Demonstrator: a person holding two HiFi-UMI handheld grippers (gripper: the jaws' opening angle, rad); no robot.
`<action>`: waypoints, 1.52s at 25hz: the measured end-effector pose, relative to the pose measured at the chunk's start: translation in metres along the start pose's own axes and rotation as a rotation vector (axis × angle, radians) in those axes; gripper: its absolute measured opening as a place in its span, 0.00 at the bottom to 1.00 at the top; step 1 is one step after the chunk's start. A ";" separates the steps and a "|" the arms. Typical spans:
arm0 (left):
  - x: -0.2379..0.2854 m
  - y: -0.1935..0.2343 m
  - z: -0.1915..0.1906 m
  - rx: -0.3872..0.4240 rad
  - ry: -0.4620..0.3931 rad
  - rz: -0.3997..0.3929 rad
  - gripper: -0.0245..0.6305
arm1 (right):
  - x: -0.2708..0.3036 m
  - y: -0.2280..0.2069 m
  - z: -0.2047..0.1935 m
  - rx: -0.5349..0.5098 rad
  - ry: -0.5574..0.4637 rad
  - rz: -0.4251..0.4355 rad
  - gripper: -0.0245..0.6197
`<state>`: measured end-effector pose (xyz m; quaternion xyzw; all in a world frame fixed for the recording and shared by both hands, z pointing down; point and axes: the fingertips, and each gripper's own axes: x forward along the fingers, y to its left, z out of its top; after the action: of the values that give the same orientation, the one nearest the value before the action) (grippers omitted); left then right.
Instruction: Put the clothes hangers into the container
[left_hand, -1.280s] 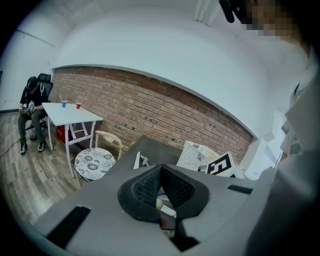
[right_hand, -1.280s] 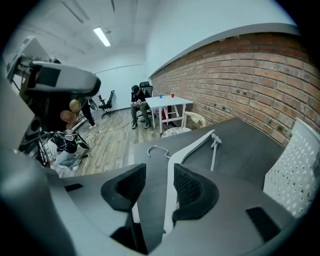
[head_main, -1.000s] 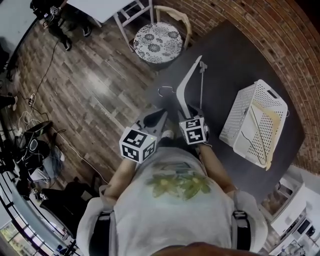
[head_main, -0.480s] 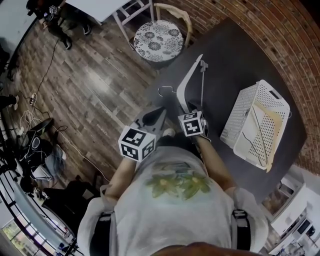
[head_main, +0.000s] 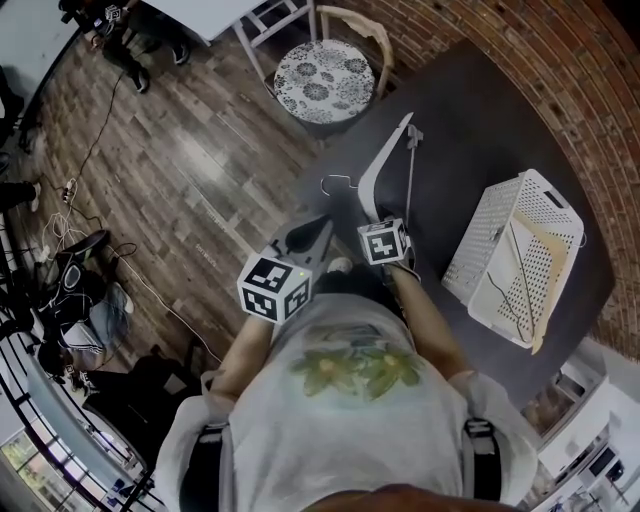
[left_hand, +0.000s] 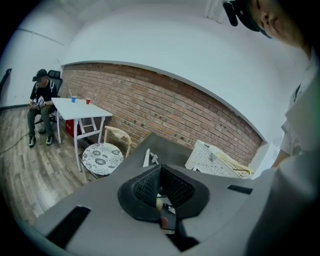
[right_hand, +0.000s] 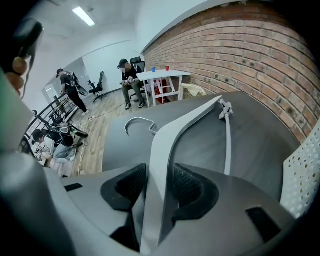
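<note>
The pale grey plastic clothes hanger with a bent wire hook (head_main: 384, 150) lies on the dark table (head_main: 470, 110). Its long axis runs away from the person, and its hook points left toward the table's edge. Its near arm sits between the jaws of the right gripper (right_hand: 160, 170). Those jaws stand apart on either side of the flat arm; the pads are close to it but not seen to press, so I judge it not yet gripped. That gripper tilts steeply down from the person's right forearm, directly behind the hanger's near end.

The white perforated plastic basket (head_main: 478, 238) sits well apart to the right, with 1 cream hanger already inside. The carry therefore goes rightward, and the right hand is the nearer 1.

The left gripper (left_hand: 161, 167) hangs near the table's left edge, its 2 jaws closed together on nothing.
</note>
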<state>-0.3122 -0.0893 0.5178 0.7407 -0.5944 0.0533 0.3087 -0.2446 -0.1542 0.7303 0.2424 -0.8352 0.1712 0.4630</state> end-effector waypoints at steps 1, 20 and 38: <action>0.001 0.000 0.001 -0.002 0.000 -0.001 0.08 | 0.001 0.001 -0.002 0.002 0.010 0.003 0.30; 0.009 -0.009 0.006 0.014 -0.007 -0.018 0.08 | 0.004 -0.003 -0.008 -0.001 -0.036 0.027 0.25; -0.013 -0.032 -0.004 0.034 -0.037 -0.022 0.08 | -0.098 0.009 0.018 0.106 -0.279 0.147 0.24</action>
<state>-0.2854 -0.0726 0.5022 0.7532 -0.5908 0.0465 0.2856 -0.2173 -0.1317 0.6364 0.2259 -0.8967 0.2130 0.3155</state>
